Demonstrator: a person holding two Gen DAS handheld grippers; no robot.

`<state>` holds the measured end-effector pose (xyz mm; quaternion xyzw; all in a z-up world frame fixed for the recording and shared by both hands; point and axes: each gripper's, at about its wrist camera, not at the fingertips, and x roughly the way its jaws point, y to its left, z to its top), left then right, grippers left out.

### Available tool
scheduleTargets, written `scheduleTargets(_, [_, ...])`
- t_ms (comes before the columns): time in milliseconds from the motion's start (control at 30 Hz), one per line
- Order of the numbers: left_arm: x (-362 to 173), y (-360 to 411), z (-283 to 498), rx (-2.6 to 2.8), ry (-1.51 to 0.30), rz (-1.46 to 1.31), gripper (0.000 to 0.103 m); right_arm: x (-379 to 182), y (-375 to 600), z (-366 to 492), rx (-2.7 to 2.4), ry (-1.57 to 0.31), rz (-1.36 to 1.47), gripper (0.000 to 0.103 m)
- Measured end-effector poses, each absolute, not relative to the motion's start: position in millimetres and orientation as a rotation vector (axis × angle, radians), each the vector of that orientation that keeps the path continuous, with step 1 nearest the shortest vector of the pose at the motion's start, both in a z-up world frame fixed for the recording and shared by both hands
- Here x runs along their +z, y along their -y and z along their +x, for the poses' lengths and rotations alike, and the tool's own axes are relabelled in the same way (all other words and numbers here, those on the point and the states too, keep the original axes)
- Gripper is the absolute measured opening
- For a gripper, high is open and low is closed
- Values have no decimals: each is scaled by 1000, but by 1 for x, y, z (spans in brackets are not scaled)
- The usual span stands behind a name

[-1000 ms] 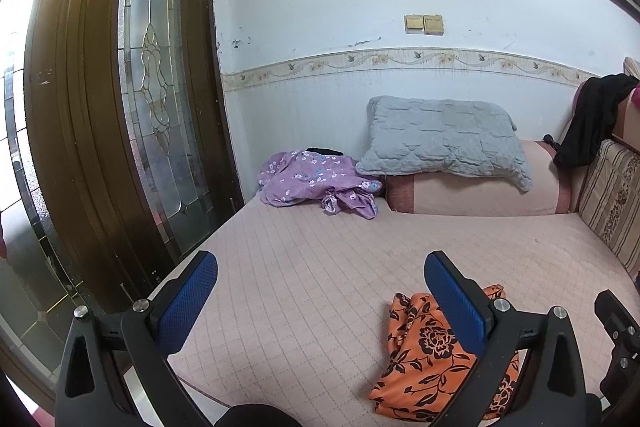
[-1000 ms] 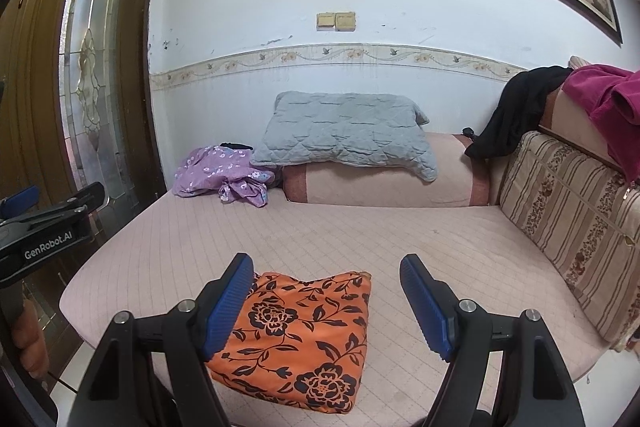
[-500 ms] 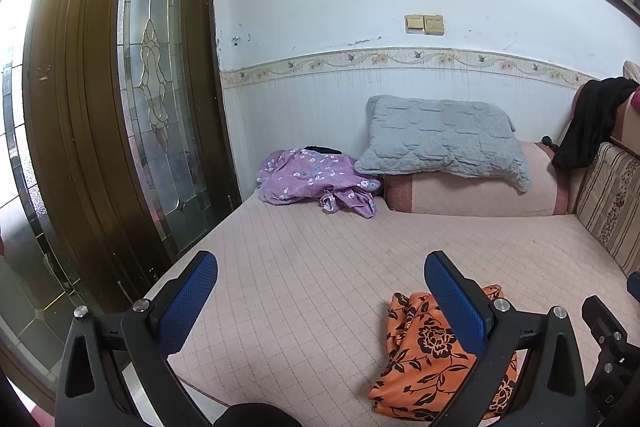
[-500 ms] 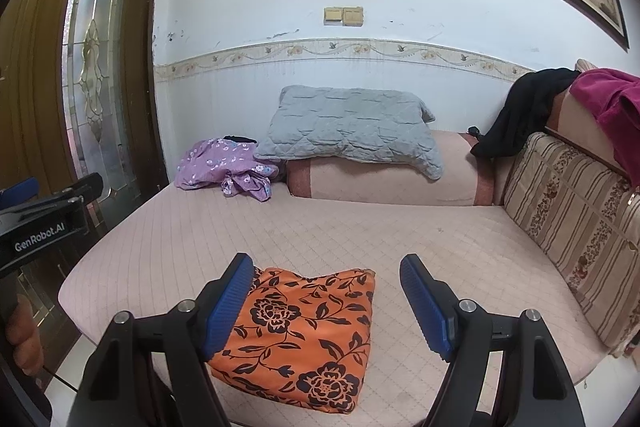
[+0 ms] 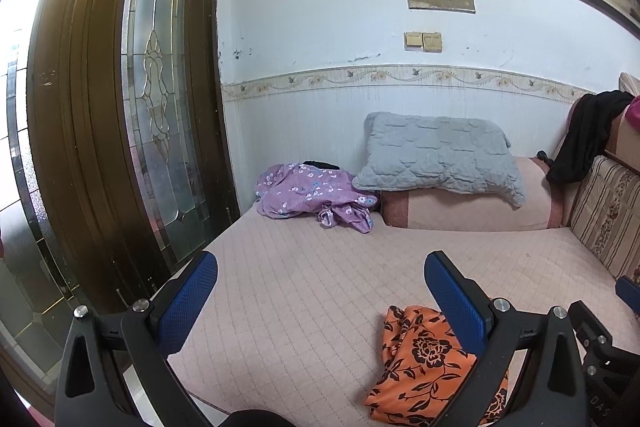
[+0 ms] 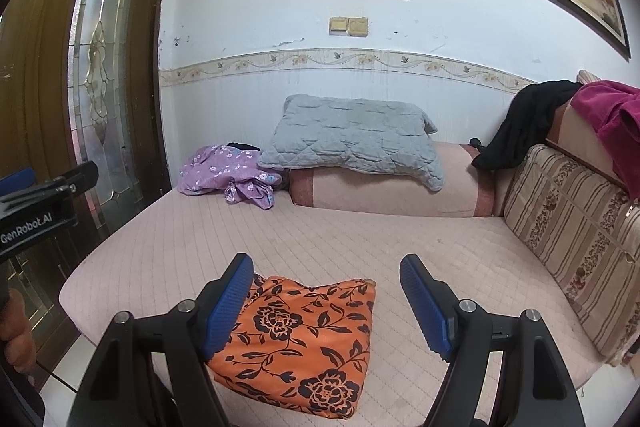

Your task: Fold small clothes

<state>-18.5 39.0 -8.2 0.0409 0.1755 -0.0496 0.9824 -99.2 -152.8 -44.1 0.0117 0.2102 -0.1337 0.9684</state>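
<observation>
An orange cloth with black flowers (image 6: 308,343) lies folded flat near the front edge of the pink quilted bed (image 6: 360,247). In the left wrist view the orange cloth (image 5: 420,363) sits low right, partly behind the right finger. My right gripper (image 6: 326,307) is open and empty, held above the cloth. My left gripper (image 5: 320,301) is open and empty, left of the cloth. A crumpled purple flowered garment (image 6: 228,175) lies at the far left of the bed, also in the left wrist view (image 5: 308,195).
A grey quilted pillow (image 6: 352,139) rests on a pink bolster (image 6: 384,195) at the back. A striped backrest (image 6: 572,227) with black (image 6: 524,123) and magenta (image 6: 612,115) clothes lines the right side. A wooden glass door (image 5: 120,107) stands left.
Both grippers have tilted up and drawn back slightly, so the bed and cloth sit lower in view. Jaws stay open. The cloth has not moved.
</observation>
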Motion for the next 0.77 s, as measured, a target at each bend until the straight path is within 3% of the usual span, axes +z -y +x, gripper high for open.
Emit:
scheduleTargets(533, [-16,-28,28,-100,-402,77,103,-48,170,-50,-245,-429,5,79])
scheduleTargets(767, [-69,-44,132,-38,-522,-4,103,-92,266,11,-345,-504,67,79])
